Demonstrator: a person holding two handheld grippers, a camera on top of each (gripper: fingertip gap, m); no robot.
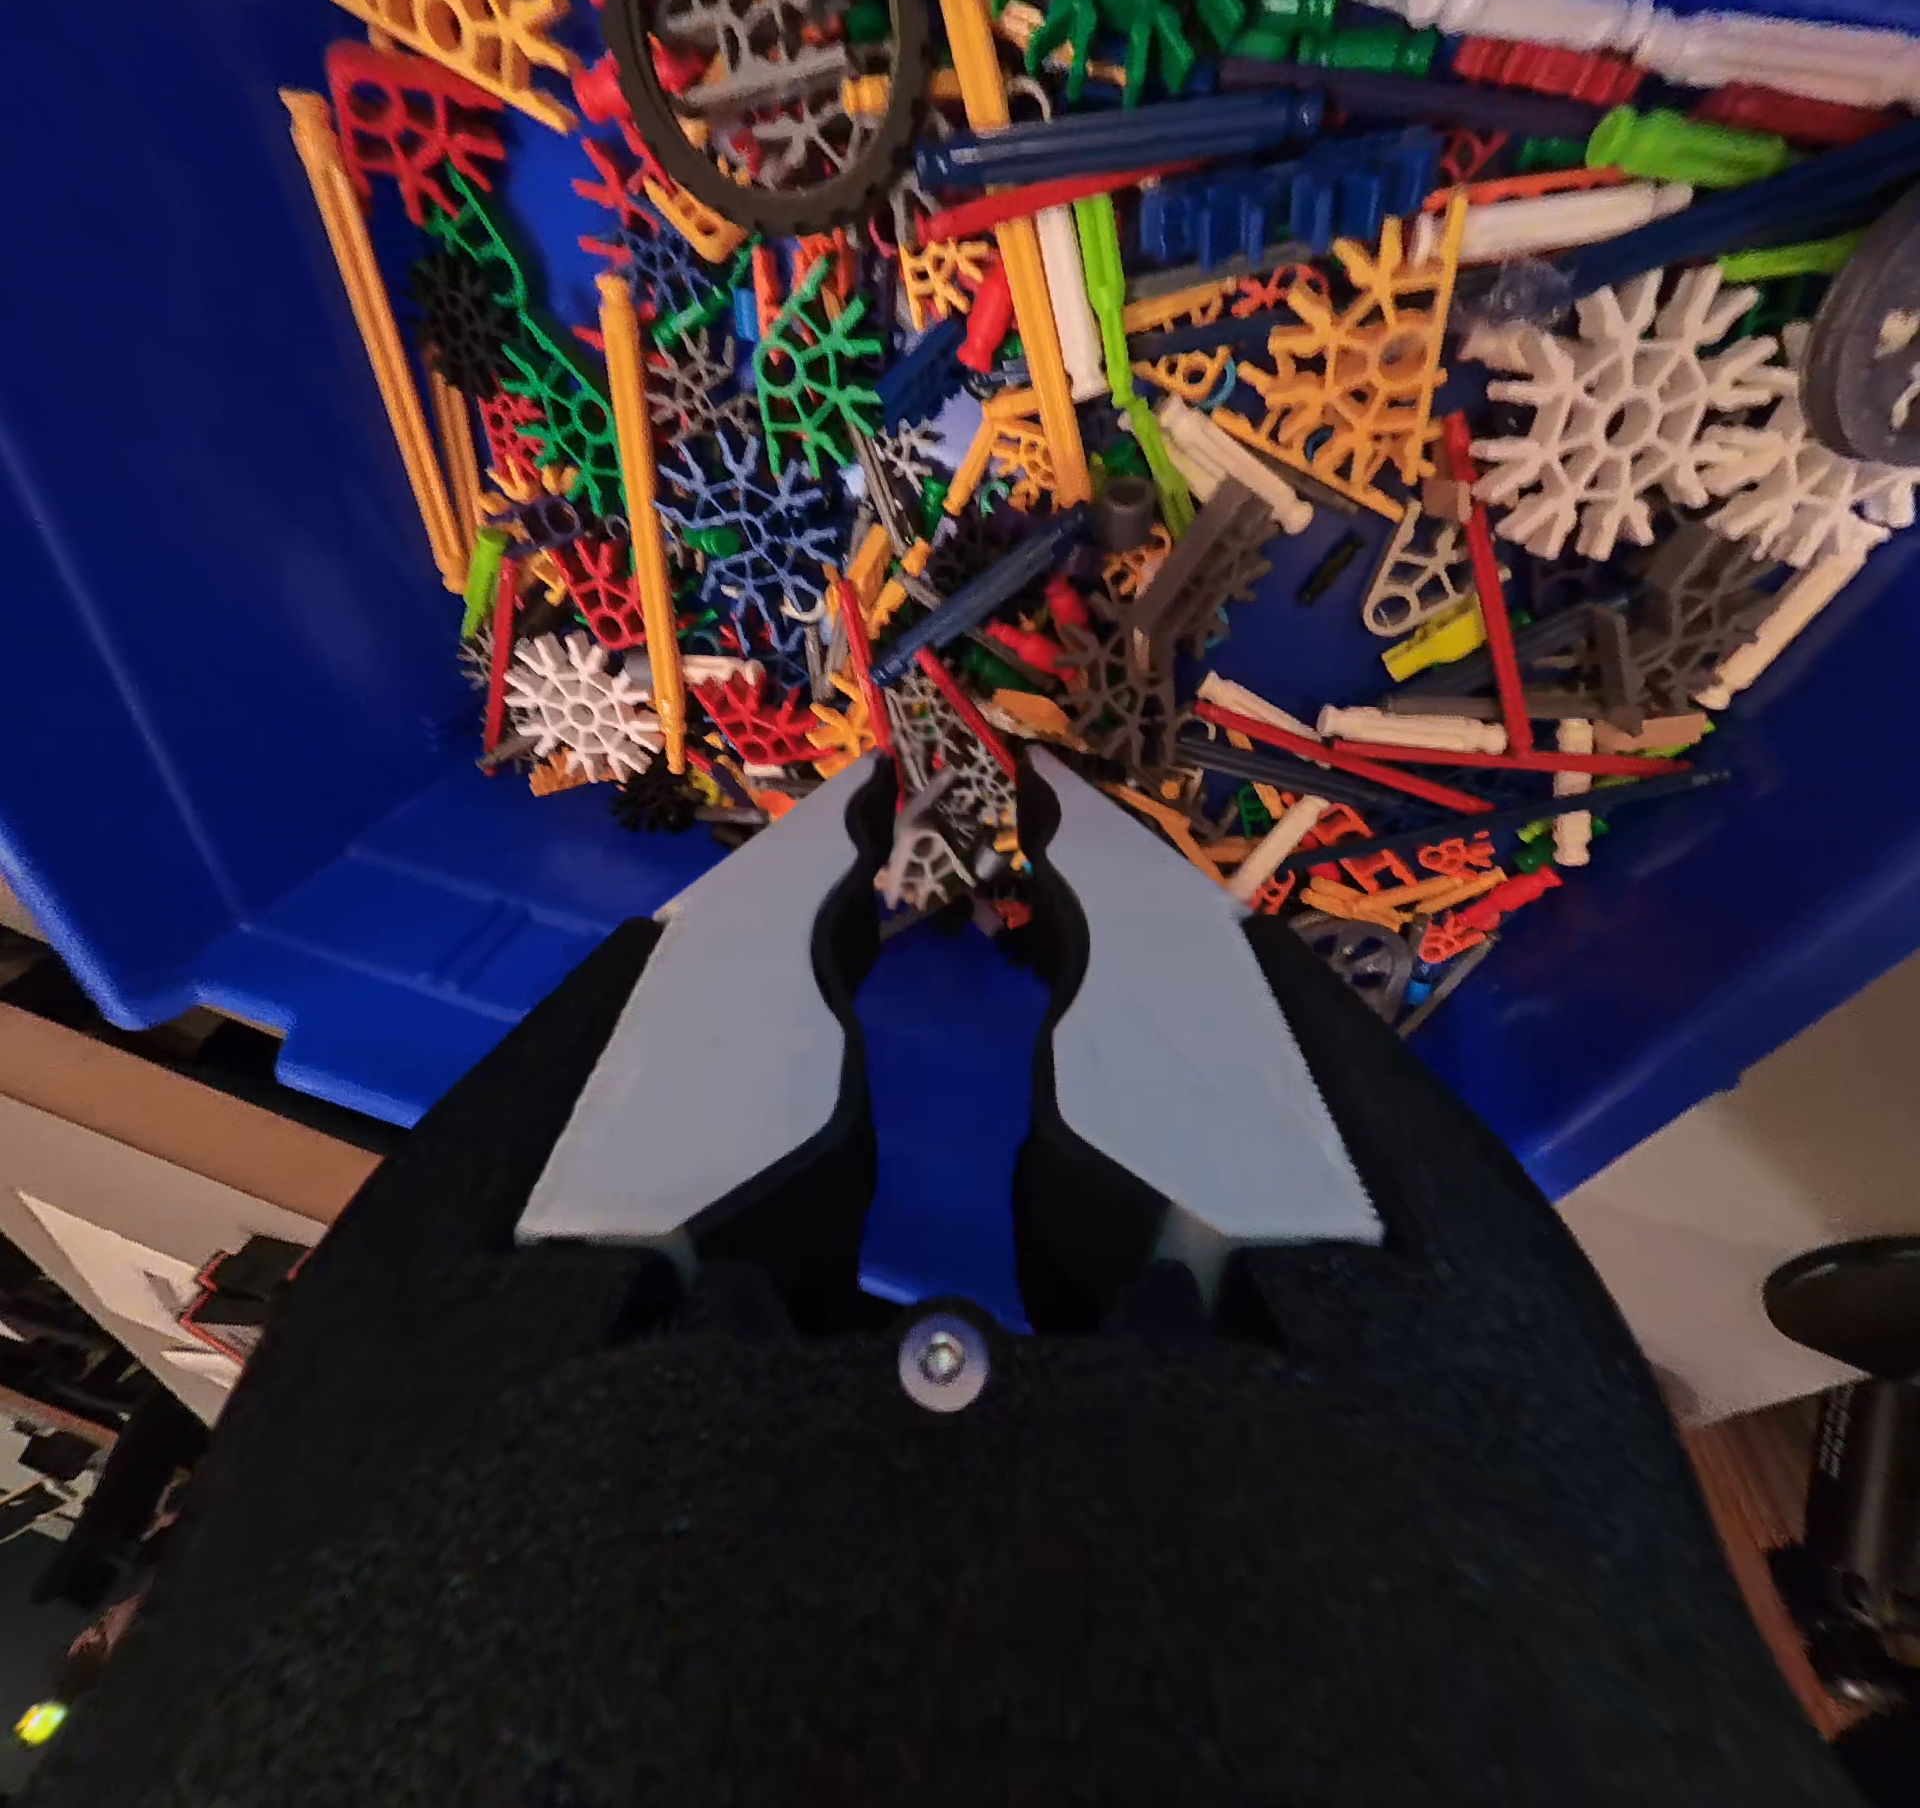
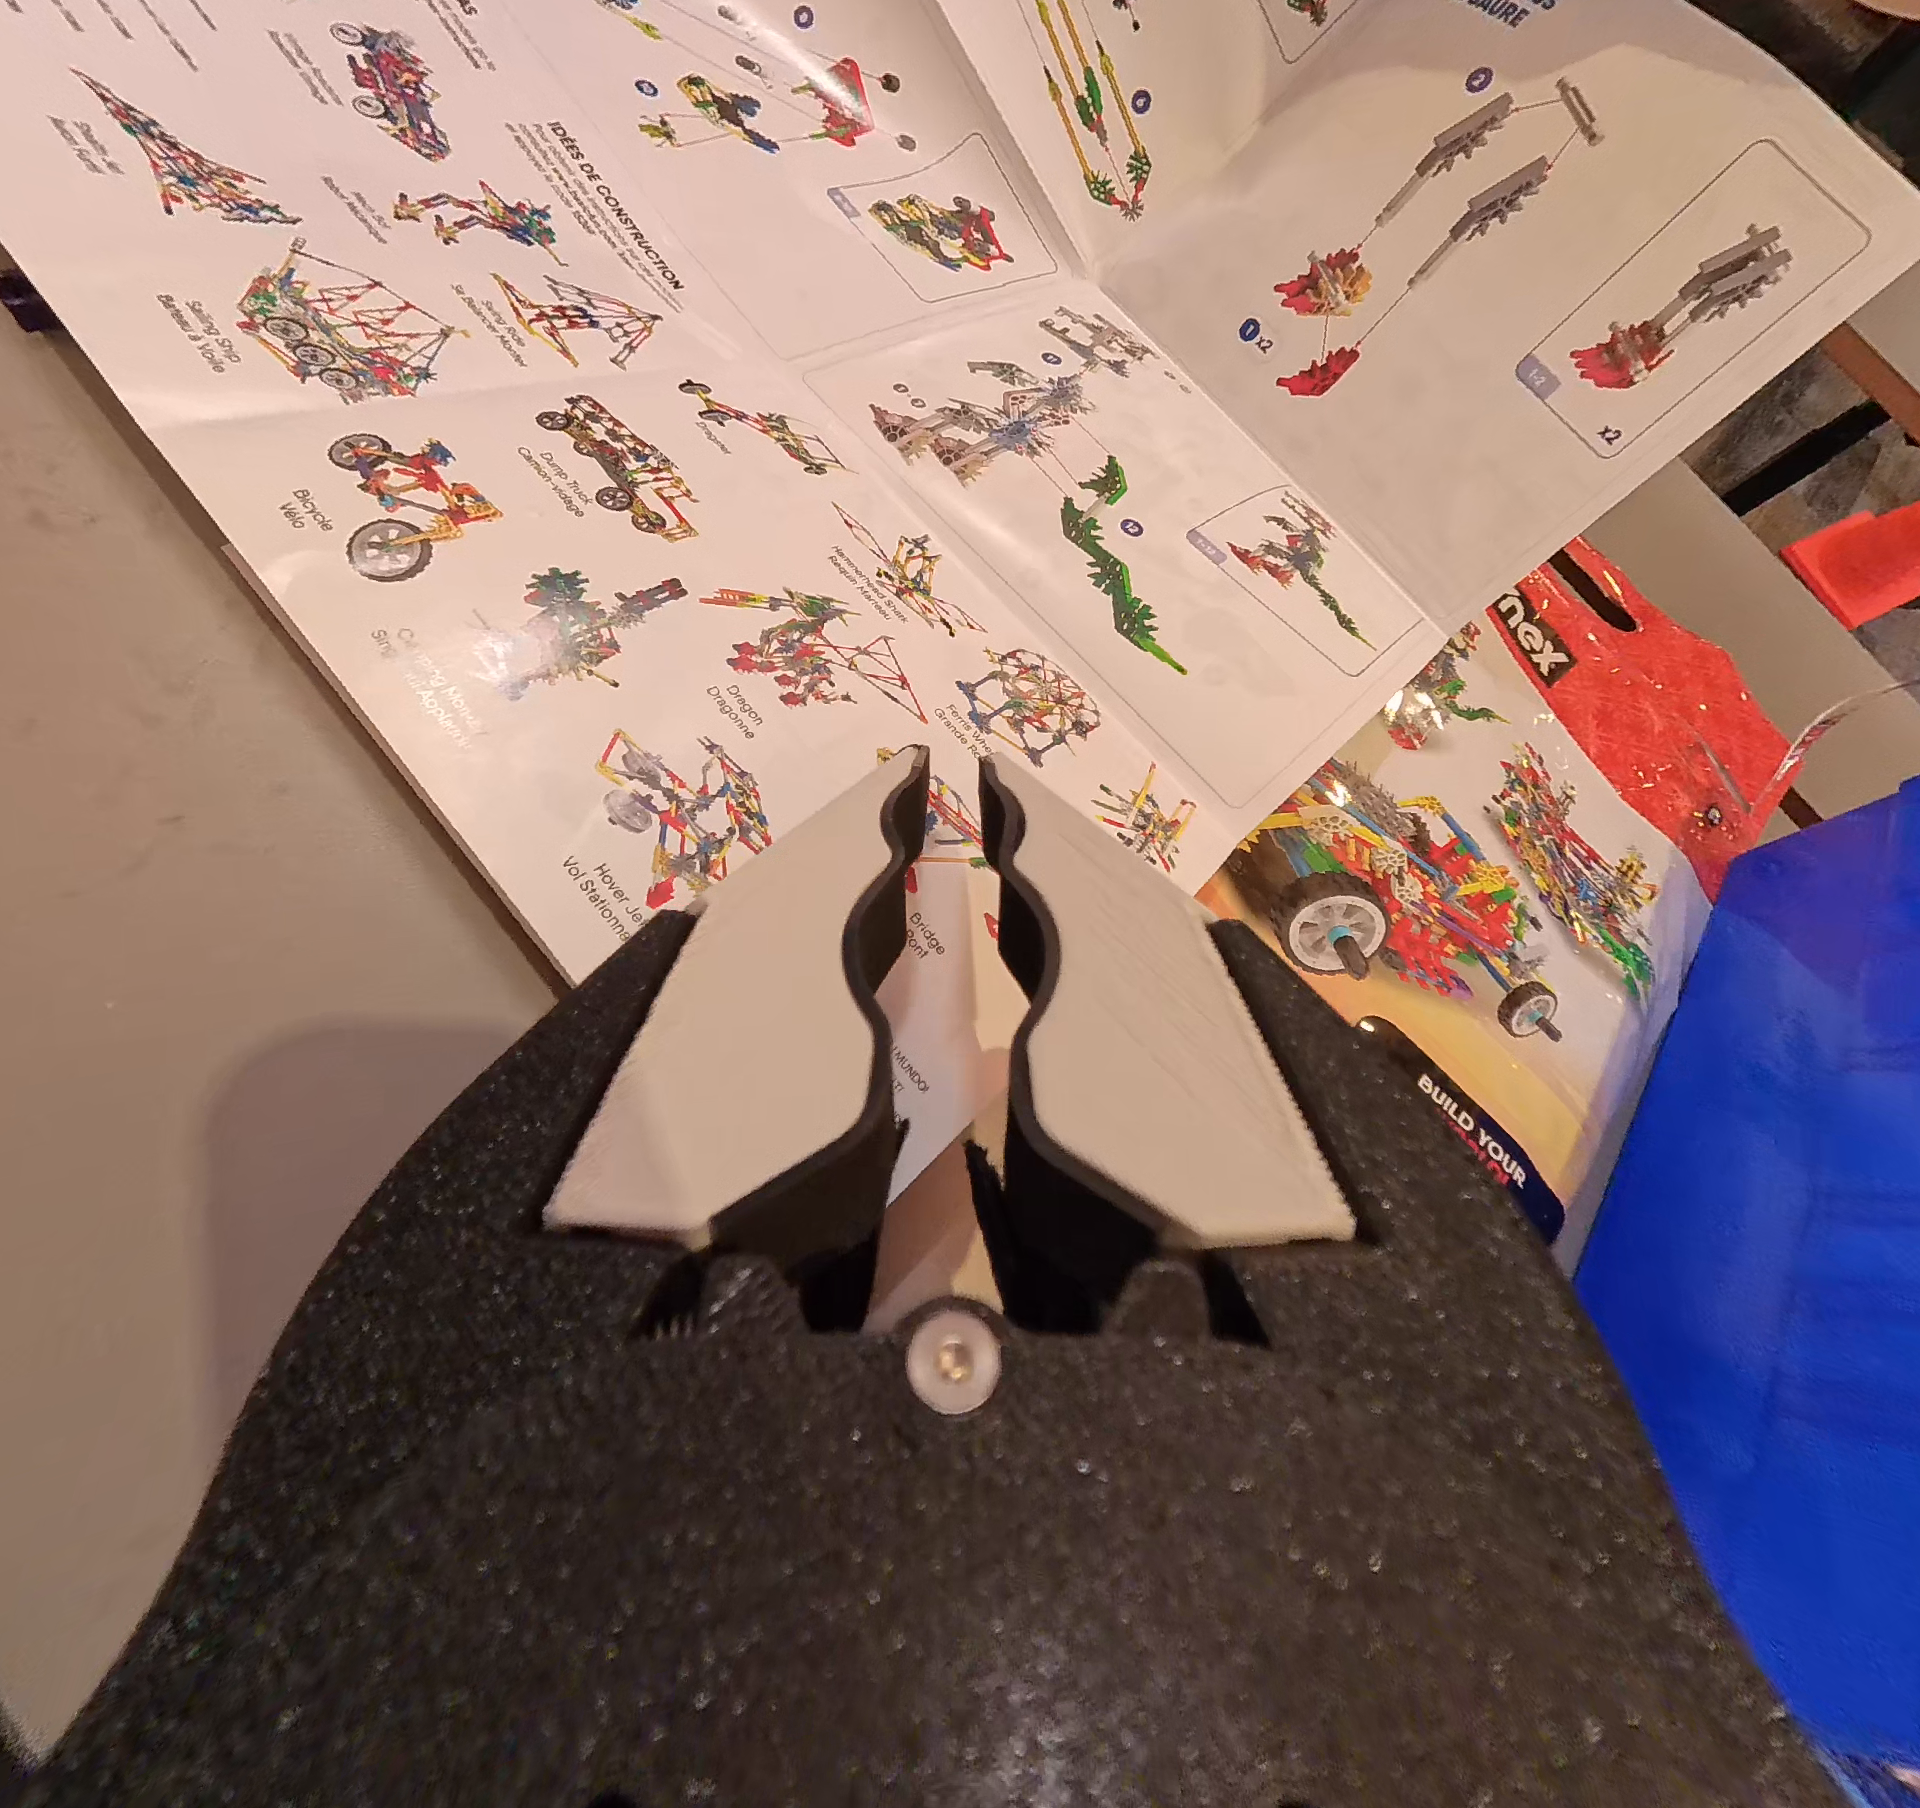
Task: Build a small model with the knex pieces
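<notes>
Left tongs (image 1: pixel 956 771), slightly parted, reach into a blue bin (image 1: pixel 208 615) of building pieces (image 1: pixel 1039 511); right tongs (image 2: pixel 954 766), slightly parted and holding nothing, hover above an instruction sheet (image 2: pixel 623 304) on the worktop (image 2: pixel 156 771).

1 blue bin (image 1: pixel 208 615), 1 tyre (image 1: pixel 769 65), maybe 3 white snowflake connectors (image 1: pixel 1621 418)

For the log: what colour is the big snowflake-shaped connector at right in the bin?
White; left wrist view.

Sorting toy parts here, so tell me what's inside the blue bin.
The blue bin holds a loose heap of plastic construction rods and snowflake-shaped connectors, plus a black tire ring. The left gripper reaches in, fingers open. Pieces buried under the heap are hidden.
</notes>
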